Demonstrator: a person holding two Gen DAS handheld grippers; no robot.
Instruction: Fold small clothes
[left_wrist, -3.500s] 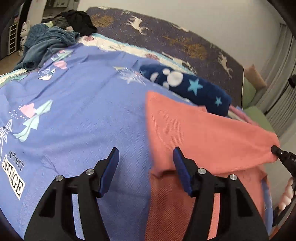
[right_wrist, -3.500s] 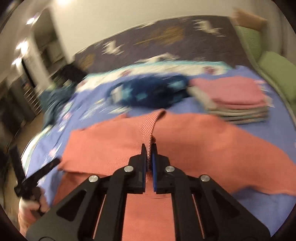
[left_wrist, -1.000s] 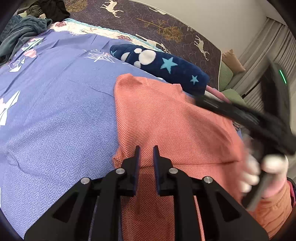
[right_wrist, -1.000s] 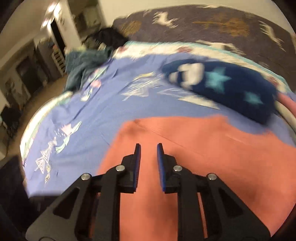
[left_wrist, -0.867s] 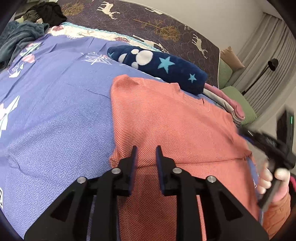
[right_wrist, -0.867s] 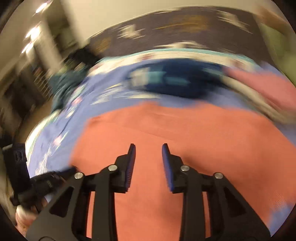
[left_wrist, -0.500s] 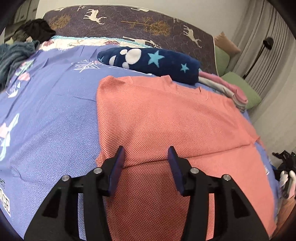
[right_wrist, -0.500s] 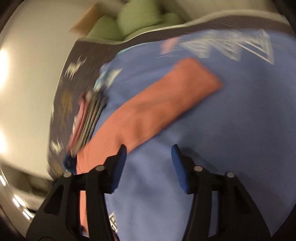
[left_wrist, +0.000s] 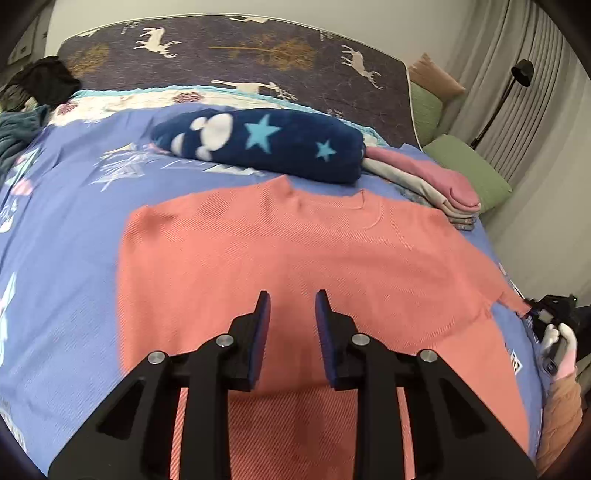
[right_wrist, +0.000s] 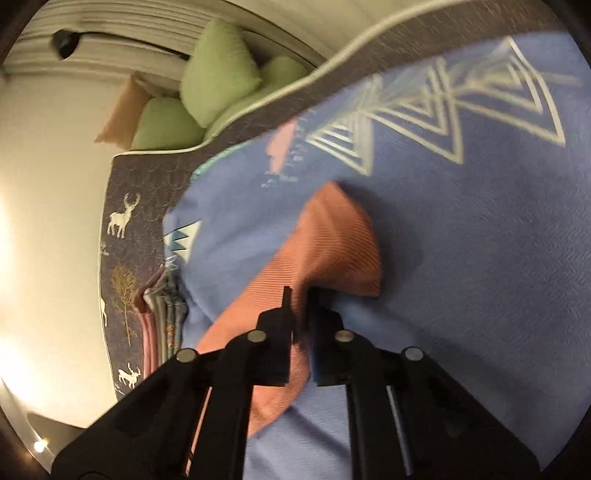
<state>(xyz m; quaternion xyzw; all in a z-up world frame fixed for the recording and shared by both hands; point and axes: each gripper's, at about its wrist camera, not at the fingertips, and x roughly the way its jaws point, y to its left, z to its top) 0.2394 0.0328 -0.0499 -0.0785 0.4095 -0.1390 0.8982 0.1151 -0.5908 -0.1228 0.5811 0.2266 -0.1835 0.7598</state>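
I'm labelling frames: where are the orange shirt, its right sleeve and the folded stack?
Orange shirt (left_wrist: 280, 254): left wrist view, middle of body.
Right sleeve (right_wrist: 332, 240): right wrist view, near cuff.
Folded stack (left_wrist: 436, 184): left wrist view, pink top layer.

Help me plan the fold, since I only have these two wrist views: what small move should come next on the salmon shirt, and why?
Probably lift the right sleeve and carry it inward across the salmon shirt. The right gripper looks nearly closed on that sleeve's edge, though blur hides a firm pinch. The left side already lies folded in, and the left gripper hovers open, holding nothing.
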